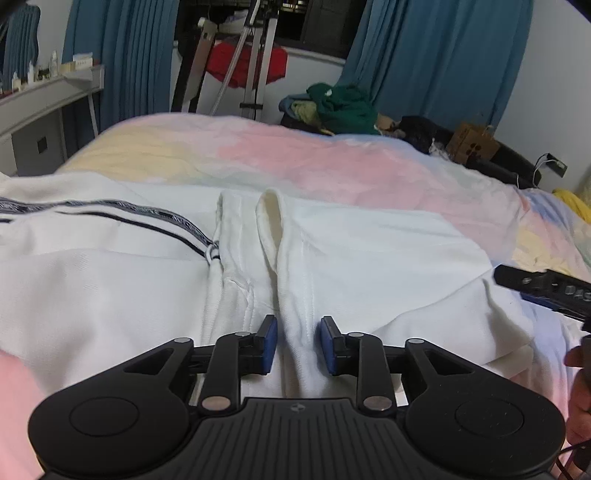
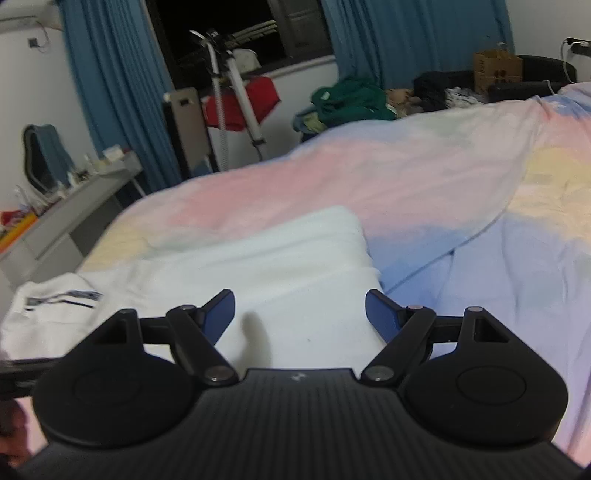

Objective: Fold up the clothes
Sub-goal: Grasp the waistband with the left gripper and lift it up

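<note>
Clothes (image 1: 369, 251), white, soft and light, lay on the bed (image 1: 332, 155); left gripper (image 1: 298, 341) straddled a fold, right gripper (image 2: 300, 314) spread wide, both empty.

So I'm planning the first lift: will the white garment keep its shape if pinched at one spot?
Probably not: the white garment lies in soft creases on the bedspread, so it should droop. It looks light.

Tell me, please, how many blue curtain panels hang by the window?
2: the left curtain hangs left of the dark window, the right curtain hangs right of it, behind the green clothes pile. More may hang beyond the frame.
</note>
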`<action>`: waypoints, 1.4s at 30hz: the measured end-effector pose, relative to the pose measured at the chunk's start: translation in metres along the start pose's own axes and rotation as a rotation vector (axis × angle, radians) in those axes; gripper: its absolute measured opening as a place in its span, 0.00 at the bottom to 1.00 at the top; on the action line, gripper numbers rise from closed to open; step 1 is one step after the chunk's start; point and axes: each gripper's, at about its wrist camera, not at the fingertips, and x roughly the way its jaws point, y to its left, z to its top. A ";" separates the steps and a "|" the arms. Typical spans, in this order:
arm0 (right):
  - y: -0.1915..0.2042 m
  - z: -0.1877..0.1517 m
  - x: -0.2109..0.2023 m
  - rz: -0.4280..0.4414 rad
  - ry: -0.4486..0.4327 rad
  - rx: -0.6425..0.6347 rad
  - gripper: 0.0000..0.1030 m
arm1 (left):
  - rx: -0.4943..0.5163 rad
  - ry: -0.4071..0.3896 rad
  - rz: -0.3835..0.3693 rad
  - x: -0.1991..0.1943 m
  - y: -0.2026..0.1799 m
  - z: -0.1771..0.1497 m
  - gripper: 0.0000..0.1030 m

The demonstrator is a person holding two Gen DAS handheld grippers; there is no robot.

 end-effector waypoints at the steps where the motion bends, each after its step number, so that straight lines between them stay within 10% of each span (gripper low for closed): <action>1: 0.000 -0.001 0.002 0.003 0.005 -0.005 0.77 | 0.006 -0.010 0.005 -0.005 -0.001 -0.001 0.38; 9: 0.006 -0.009 0.011 0.001 0.042 -0.052 0.78 | -0.046 -0.038 0.028 -0.055 0.011 -0.004 0.76; 15: 0.002 -0.008 0.006 0.009 0.044 -0.014 0.77 | -0.255 0.011 0.041 -0.078 0.057 -0.004 0.86; 25: 0.002 -0.008 0.004 -0.019 0.039 0.004 0.76 | -0.770 0.103 -0.016 -0.073 0.154 -0.025 0.87; 42: 0.000 -0.004 0.001 -0.026 0.025 0.046 0.77 | -1.063 -0.044 0.065 -0.054 0.260 -0.025 0.75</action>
